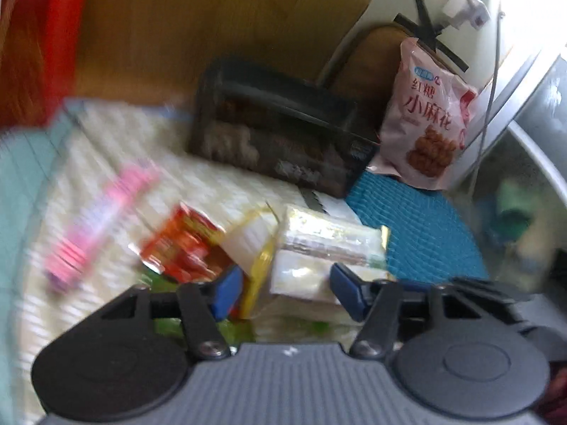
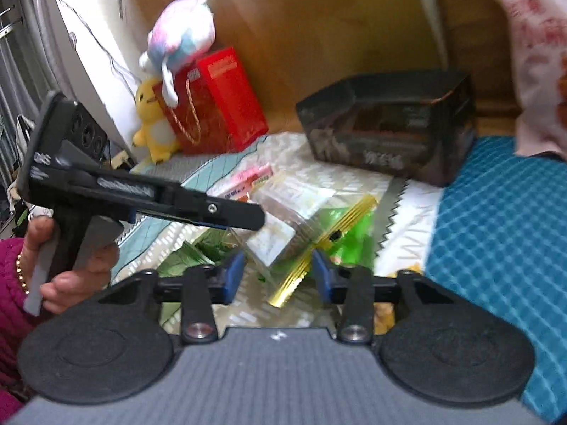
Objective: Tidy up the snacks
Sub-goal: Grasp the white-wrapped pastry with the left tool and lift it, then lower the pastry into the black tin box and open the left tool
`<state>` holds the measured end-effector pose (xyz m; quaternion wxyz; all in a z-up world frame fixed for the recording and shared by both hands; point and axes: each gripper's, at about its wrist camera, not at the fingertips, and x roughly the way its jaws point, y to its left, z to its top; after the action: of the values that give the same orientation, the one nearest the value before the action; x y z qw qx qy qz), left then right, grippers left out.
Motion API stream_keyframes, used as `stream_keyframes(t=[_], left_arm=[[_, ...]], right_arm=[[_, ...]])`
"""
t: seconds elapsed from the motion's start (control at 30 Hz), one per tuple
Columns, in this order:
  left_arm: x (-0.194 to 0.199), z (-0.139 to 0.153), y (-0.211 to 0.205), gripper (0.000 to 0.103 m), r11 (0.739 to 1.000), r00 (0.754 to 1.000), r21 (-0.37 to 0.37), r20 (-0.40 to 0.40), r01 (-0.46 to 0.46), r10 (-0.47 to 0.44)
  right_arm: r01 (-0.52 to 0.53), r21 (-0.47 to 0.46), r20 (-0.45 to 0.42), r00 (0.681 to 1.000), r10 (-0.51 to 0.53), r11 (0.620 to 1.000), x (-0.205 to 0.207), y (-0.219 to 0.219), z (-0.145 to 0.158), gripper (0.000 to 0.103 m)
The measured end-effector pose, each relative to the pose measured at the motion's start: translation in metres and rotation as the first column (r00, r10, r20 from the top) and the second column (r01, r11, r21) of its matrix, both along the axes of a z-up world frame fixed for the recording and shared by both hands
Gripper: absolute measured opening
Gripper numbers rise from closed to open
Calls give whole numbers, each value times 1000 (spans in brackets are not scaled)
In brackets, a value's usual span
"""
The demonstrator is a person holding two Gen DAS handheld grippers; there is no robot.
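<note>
A pile of snack packets lies on a cream patterned cloth (image 1: 117, 148). In the left wrist view, my left gripper (image 1: 283, 292) is open around a clear packet of pale wafers (image 1: 319, 248), beside a red packet (image 1: 184, 248) and a blurred pink packet (image 1: 102, 219). In the right wrist view, my right gripper (image 2: 278, 276) is open around a clear packet with a gold edge (image 2: 294, 233), over green packets (image 2: 351, 244). The left gripper's body (image 2: 141, 191) crosses that view at the left. A dark box (image 1: 280, 131) (image 2: 389, 124) stands behind the pile.
A pink bag of fried twists (image 1: 428, 120) leans at the back right on a blue mat (image 1: 421, 230) (image 2: 503, 230). A red gift bag (image 2: 212, 106) and plush toys (image 2: 177, 35) stand at the back left against a wooden board (image 2: 319, 28).
</note>
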<state>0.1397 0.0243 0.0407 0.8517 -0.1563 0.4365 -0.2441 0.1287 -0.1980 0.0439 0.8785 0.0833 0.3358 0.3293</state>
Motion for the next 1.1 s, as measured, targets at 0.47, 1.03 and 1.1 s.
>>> stream_keyframes(t=[0.47, 1.03, 1.1], left_arm=[[65, 75, -23, 49, 999, 979, -51, 204, -10, 20], [192, 3, -6, 49, 942, 955, 164, 96, -294, 281], [189, -8, -6, 36, 959, 968, 131, 49, -252, 248]], right_arm=[[114, 56, 174, 977, -122, 992, 93, -16, 55, 32], [381, 119, -63, 924, -376, 917, 140, -83, -7, 57], [377, 107, -54, 926, -373, 920, 135, -83, -10, 57]])
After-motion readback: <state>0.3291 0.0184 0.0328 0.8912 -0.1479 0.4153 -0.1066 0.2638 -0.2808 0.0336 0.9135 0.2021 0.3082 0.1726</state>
